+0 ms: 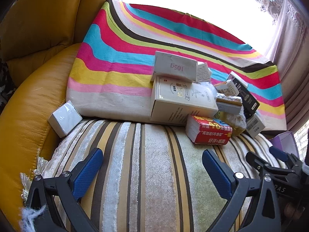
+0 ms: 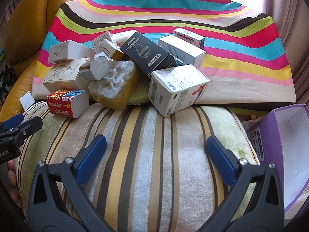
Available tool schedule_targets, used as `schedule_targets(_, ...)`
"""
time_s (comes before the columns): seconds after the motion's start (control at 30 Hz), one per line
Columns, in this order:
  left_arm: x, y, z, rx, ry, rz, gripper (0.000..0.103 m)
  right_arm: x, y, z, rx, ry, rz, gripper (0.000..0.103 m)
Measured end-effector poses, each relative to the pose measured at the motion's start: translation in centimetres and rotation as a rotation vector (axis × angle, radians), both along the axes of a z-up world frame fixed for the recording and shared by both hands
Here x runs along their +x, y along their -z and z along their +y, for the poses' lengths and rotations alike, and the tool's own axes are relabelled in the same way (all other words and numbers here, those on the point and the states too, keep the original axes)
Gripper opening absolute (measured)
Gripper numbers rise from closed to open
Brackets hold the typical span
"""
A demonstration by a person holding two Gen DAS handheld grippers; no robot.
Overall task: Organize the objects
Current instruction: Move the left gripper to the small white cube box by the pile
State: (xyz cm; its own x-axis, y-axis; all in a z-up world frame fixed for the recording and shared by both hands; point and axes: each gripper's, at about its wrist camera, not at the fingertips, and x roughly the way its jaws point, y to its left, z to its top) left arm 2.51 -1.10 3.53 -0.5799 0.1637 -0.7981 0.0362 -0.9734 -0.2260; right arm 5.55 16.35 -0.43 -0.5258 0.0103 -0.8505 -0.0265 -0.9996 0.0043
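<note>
A pile of small boxes lies against a rainbow-striped cushion point(image 2: 241, 58): a white "105g" box point(image 1: 174, 68), a cream box point(image 1: 181, 100), a red-and-white pack point(image 1: 209, 132), a black DORMI box point(image 2: 148, 54), a white barcode box point(image 2: 177, 89) and a yellow sponge point(image 2: 115, 85). A small white box point(image 1: 64, 118) lies apart at the left. My left gripper point(image 1: 152, 164) is open and empty above the striped seat cushion point(image 1: 150, 174). My right gripper point(image 2: 155, 154) is open and empty, short of the pile.
A yellow leather armchair point(image 1: 38, 38) surrounds the cushions. An open purple box point(image 2: 289, 145) with a white inside stands at the right. Curtains point(image 1: 293, 58) hang by the bright window behind. The other gripper shows at each view's edge point(image 2: 17, 129).
</note>
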Motion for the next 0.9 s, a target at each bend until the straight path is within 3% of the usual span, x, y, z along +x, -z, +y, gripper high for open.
schedule_targets(0.07, 0.9, -1.0, -1.9, 0.092, -0.036, 0.027, 0.103, -0.2, 0.1, 0.2, -0.006, -0.001, -0.005, 0.103)
schedule_targets(0.23, 2.1, -2.5, -8.2, 0.174, -0.210, 0.071, 0.102, 0.2, 0.6, 0.4, -0.016, -0.002, 0.010, 0.103)
schedule_targets(0.3, 1.7, -1.7, -10.4, 0.230, -0.270, 0.033, 0.096, 0.2, 0.6, 0.6, -0.024, 0.000, 0.018, 0.103)
schedule_targets(0.37, 1.0, 0.1, -12.5, 0.338, -0.328, -0.036, 0.088, 0.2, 0.6, 0.7, -0.029, 0.001, 0.023, 0.103)
schedule_targets(0.47, -0.1, 3.2, -14.3, 0.471, -0.395, -0.153, 0.086, 0.1, 0.7, 1.1, -0.046, 0.000, 0.032, 0.103)
schedule_targets(0.7, -3.9, 4.9, -14.3, 0.431, -0.468, -0.204, 0.084, 0.1, 0.7, 1.4, -0.054, 0.001, 0.041, 0.103)
schedule_targets(0.8, -5.7, 5.5, -13.8, 0.371, -0.489, -0.204, 0.075, 0.5, 0.7, 1.4, -0.056, 0.002, 0.047, 0.103)
schedule_targets(0.9, -6.8, 5.7, -13.1, 0.300, -0.504, -0.209, 0.074, 0.6, 0.7, 1.5, -0.063, 0.002, 0.053, 0.103)
